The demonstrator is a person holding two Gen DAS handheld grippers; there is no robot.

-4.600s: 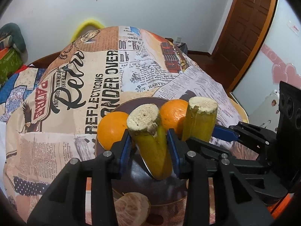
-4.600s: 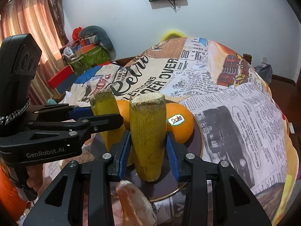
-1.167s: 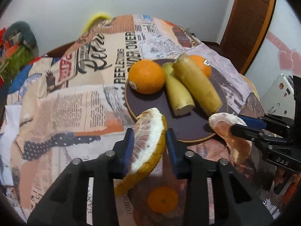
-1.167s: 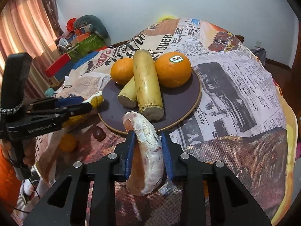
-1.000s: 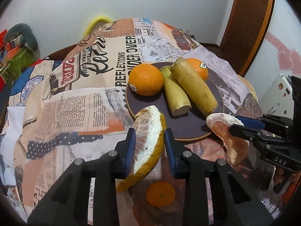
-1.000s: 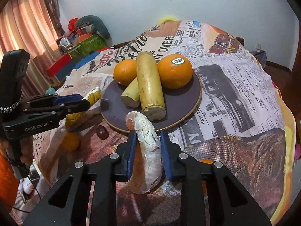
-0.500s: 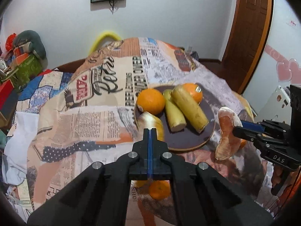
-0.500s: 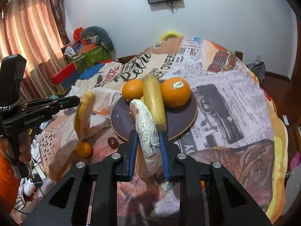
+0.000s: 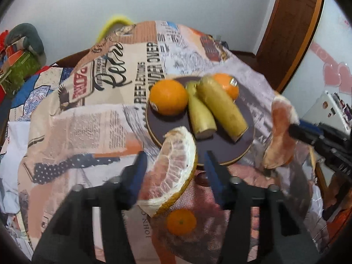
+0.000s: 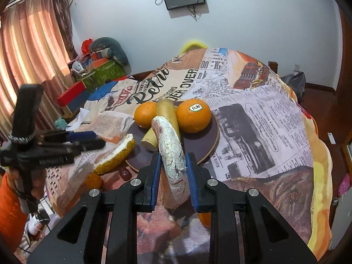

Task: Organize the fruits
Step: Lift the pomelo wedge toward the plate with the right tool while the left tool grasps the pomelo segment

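A dark round plate point(image 9: 220, 151) on the newspaper-print cloth holds two oranges point(image 9: 169, 96) and two yellow cut stalks point(image 9: 222, 109). A pomelo wedge with yellow rind point(image 9: 171, 173) lies against the plate's near-left rim. My left gripper point(image 9: 175, 154) is opening, its blue pads point(image 9: 140, 169) apart on both sides of the wedge without touching it. In the right wrist view the wedge point(image 10: 114, 156) sits just below the left gripper point(image 10: 99, 139). My right gripper point(image 10: 173, 156) is shut on a peeled pomelo segment point(image 10: 170, 145), held above the plate's near edge point(image 10: 198, 145).
A small mandarin point(image 9: 181, 222) and a dark red fruit point(image 10: 124, 172) lie on the cloth near the plate. Another orange fruit point(image 10: 204, 220) shows under the right gripper. The cloth drops off at the table's right edge point(image 10: 319, 176). Boxes and curtains stand at the far left.
Half a second ago the left jaws were shut with nothing between them and the wedge beyond their tips; now they stand apart around the wedge. The right gripper keeps its segment.
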